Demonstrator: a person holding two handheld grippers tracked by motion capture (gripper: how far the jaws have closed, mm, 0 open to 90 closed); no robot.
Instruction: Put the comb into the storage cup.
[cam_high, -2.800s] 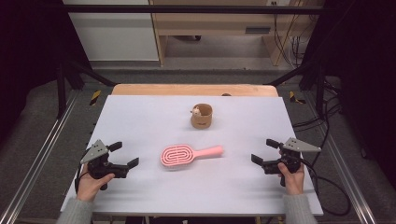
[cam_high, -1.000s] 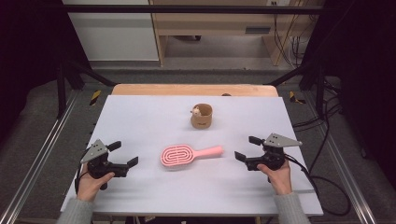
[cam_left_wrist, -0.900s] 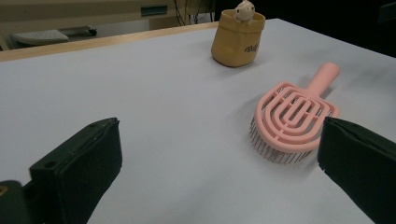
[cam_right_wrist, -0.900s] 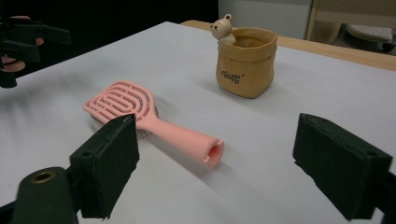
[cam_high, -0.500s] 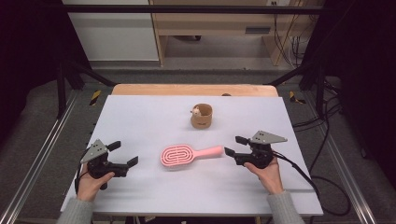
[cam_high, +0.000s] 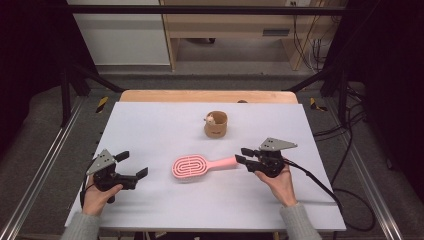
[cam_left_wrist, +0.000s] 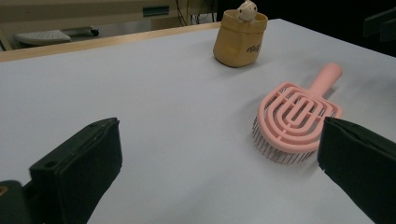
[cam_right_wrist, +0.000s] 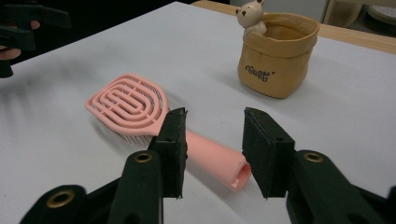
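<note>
A: Where is the pink plastic vented hairbrush (cam_high: 192, 167) located?

B: It is laid flat on the white bench (cam_high: 150, 125), handle toward the right gripper (cam_high: 244, 155), in front of the tan fabric pouch with a bear figure (cam_high: 216, 124).

A: And the fingers?

B: The right fingers (cam_right_wrist: 175, 140) have just been closing; the handle end is bracketed, not yet pressed (a gap remains). The left gripper (cam_high: 132, 166) is held wide, with nothing between.

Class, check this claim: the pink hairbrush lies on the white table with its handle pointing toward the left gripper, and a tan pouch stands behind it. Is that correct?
Not quite. The hairbrush has its handle pointing toward the right gripper, as the high view shows; its head faces the left gripper. It does lie on the table, with the pouch behind it.
</note>
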